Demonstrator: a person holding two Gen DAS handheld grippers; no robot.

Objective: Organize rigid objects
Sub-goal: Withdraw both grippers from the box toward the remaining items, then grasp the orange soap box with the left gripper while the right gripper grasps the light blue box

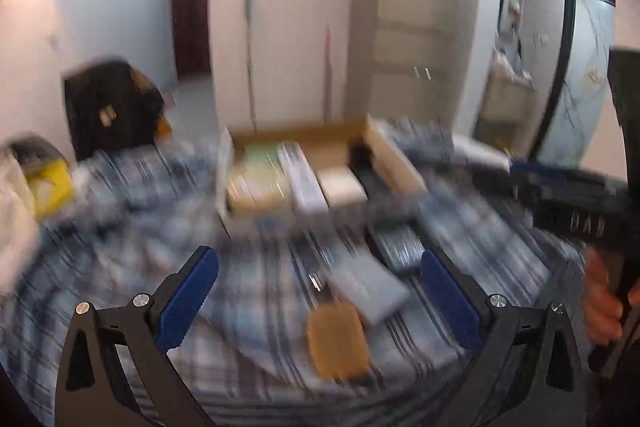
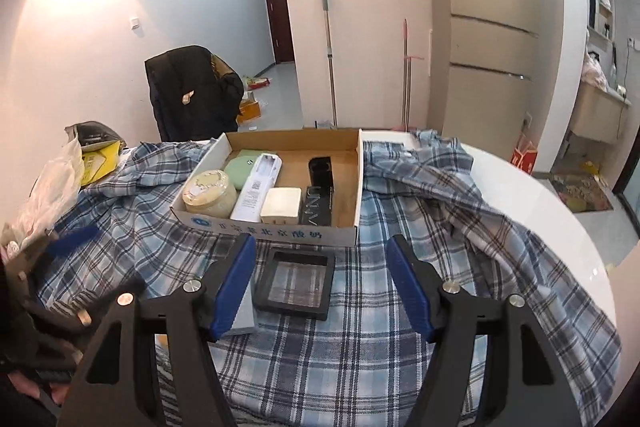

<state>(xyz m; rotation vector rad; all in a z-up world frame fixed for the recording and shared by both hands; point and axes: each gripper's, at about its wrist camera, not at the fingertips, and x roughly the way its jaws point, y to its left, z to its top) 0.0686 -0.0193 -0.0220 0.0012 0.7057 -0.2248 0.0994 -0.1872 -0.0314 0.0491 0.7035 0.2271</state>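
Black frame near box front

blurred view, open left claw above tan case, cardboard box beyond

A soft woven plaid cloth covers a glossy white table. The tray box is matt brown cardboard with a printed white outside. The frame looks like matt black plastic around a clear film. The gripper pads are matt blue.
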